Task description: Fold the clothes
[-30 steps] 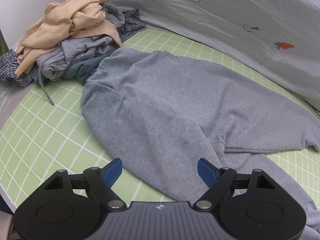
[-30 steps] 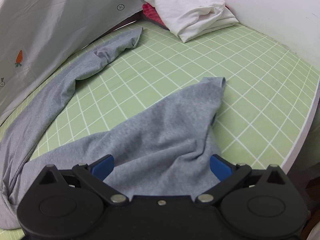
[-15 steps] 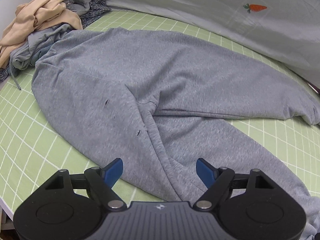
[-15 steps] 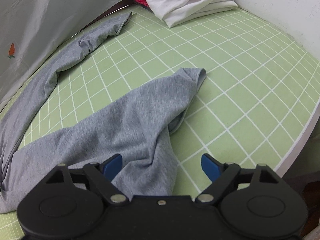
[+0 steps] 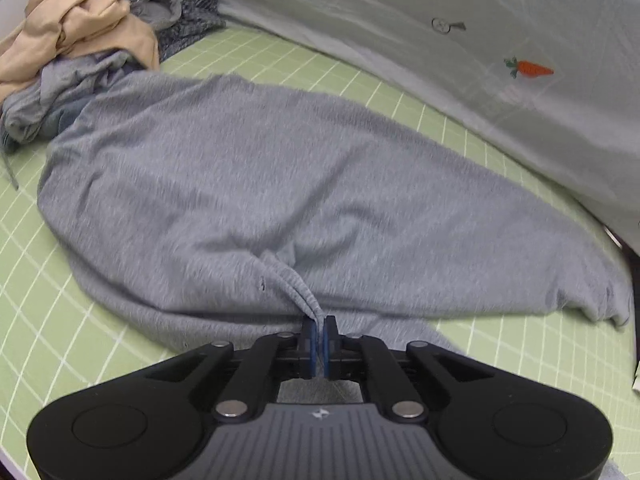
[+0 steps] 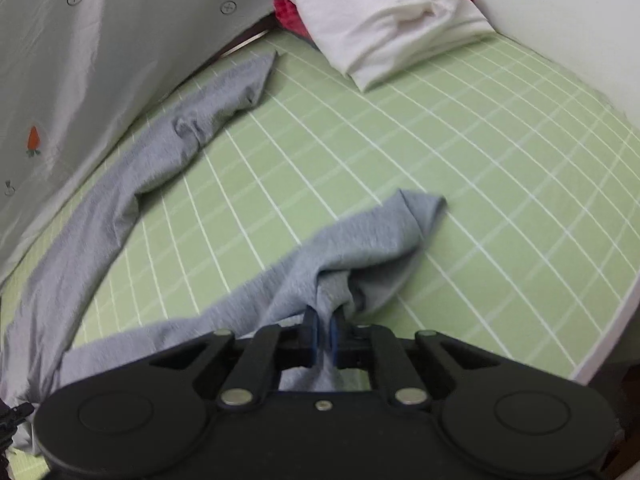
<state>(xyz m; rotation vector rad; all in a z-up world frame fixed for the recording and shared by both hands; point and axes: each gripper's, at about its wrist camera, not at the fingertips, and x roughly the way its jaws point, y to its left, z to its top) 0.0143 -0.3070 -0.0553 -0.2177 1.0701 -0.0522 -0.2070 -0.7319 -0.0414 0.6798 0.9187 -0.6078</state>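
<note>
My left fingers [image 5: 309, 334] and right fingers [image 6: 311, 334] each pinch the grey pants [image 5: 240, 184], whose legs trail toward 12 o'clock.

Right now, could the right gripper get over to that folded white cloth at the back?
Probably not yet: the right gripper is shut on the grey trousers. The green mat up to the white cloth is bare.

The right claw [image 6: 323, 330] pinches a bunched fold of grey trouser leg [image 6: 360, 248] on the green grid mat [image 6: 500, 184].
</note>
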